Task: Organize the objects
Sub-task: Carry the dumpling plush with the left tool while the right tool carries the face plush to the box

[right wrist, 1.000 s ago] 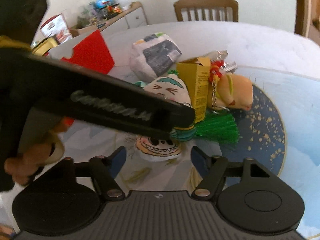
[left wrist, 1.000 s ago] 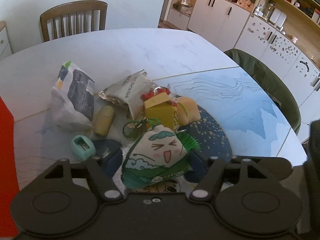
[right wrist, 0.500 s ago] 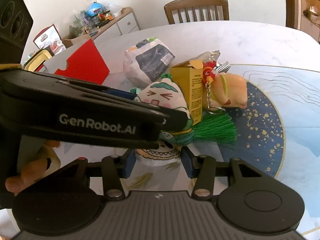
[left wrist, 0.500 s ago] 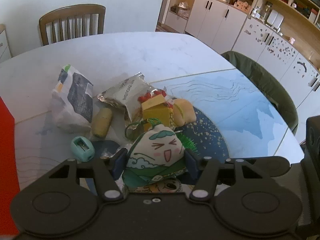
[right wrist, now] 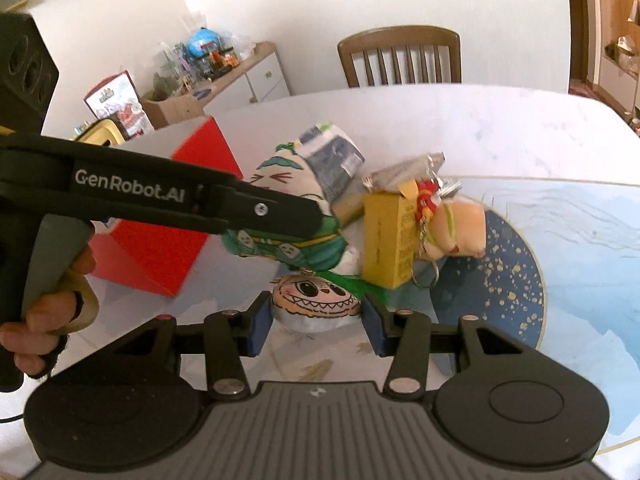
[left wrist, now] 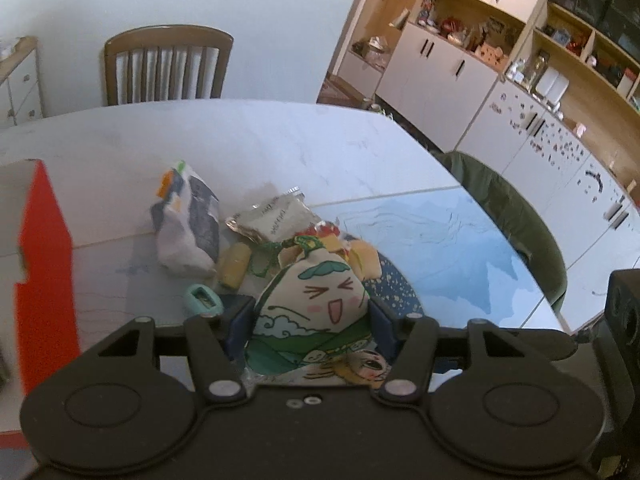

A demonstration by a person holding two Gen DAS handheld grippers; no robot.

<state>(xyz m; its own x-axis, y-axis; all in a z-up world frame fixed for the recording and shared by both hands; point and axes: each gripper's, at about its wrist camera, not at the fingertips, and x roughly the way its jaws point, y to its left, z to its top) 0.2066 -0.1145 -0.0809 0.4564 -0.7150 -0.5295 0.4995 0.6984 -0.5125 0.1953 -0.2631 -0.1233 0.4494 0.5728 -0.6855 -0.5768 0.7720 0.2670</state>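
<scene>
From the left wrist, the left gripper [left wrist: 310, 318] has its jaws pinching a cream-and-green plush pouch [left wrist: 316, 304], which hides most of the pile behind it; a teal sharpener [left wrist: 202, 300] peeks out on the surface [left wrist: 280, 136].

From the right wrist, the right gripper [right wrist: 316, 320] has its jaws spread around a grinning round plush [right wrist: 316, 300], contact unclear. The left gripper's body covers the lifted pouch's middle, beside a red box [right wrist: 168, 248].

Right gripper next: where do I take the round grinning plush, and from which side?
Take the round grinning plush across its wide middle, coming in low from the near side. Both flanks are bare, and the right gripper straddles them; the yellow carton and green tassel crowd its far edge.
</scene>
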